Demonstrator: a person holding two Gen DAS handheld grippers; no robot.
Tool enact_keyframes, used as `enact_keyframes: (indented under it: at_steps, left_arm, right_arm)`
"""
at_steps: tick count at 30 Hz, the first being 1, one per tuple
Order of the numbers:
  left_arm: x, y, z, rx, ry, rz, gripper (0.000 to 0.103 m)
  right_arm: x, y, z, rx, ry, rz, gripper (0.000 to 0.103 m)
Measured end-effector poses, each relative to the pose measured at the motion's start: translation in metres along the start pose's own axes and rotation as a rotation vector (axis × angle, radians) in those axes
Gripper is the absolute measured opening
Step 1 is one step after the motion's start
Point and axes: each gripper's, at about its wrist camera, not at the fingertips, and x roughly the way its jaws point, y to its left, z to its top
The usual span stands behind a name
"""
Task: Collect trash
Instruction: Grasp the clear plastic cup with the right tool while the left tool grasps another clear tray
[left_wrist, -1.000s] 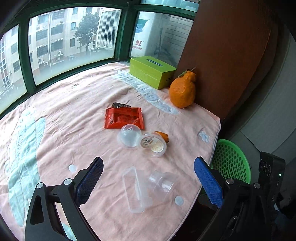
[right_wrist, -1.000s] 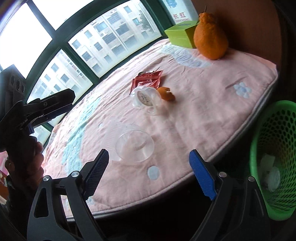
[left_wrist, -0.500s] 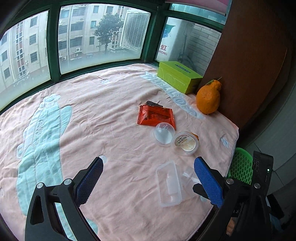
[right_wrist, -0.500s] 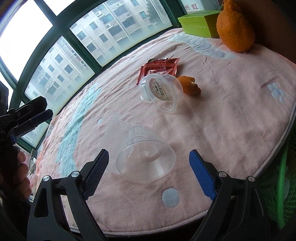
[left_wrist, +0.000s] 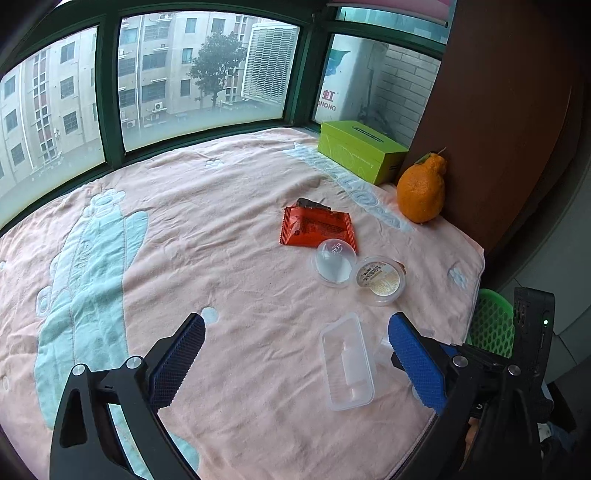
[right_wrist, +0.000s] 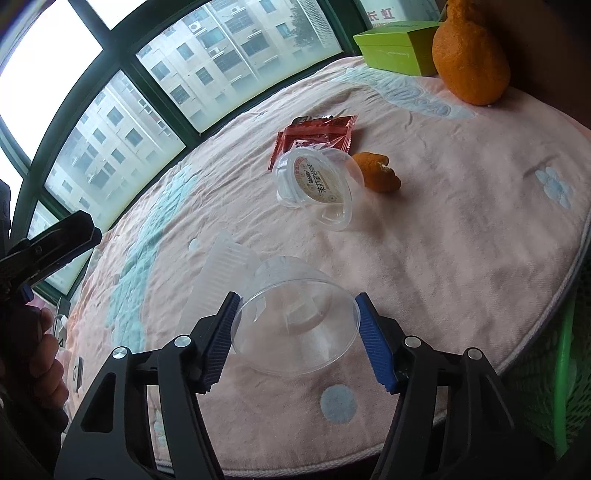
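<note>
A clear plastic cup (right_wrist: 295, 314) lies on its side on the pink towel near the table's front edge. My right gripper (right_wrist: 295, 325) has closed in around its rim, both pads touching it. A clear rectangular tray (left_wrist: 347, 363) (right_wrist: 221, 266) lies just beside the cup. Farther back are a lidded clear tub (right_wrist: 316, 184) (left_wrist: 378, 278), a loose clear lid (left_wrist: 332, 260), an orange peel scrap (right_wrist: 378, 171) and a red snack wrapper (left_wrist: 317, 230) (right_wrist: 314, 134). My left gripper (left_wrist: 295, 354) is open and empty, hovering above the towel left of the tray.
A green mesh basket (left_wrist: 491, 325) (right_wrist: 561, 373) stands off the table's right edge. A whole orange fruit (left_wrist: 423, 190) (right_wrist: 471, 59) and a green box (left_wrist: 358, 149) sit at the back right against a brown panel. Windows bound the far side.
My right gripper moved forward and closed from wide open onto the clear cup. My left gripper drew back and up, widening its view of the table.
</note>
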Motion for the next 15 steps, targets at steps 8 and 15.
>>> enact_keyframes:
  at_steps: [8,15]
  left_arm:
    - [0.023,-0.019,-0.011,0.031,0.077,-0.048,0.096]
    - [0.058,-0.037,-0.016,0.050,0.152,-0.038,0.096]
  right_arm:
    - [-0.046,-0.014,-0.004,0.027,-0.073,-0.025,0.063]
    - [-0.088,-0.027,-0.017,0.055,-0.135,-0.056,0.063]
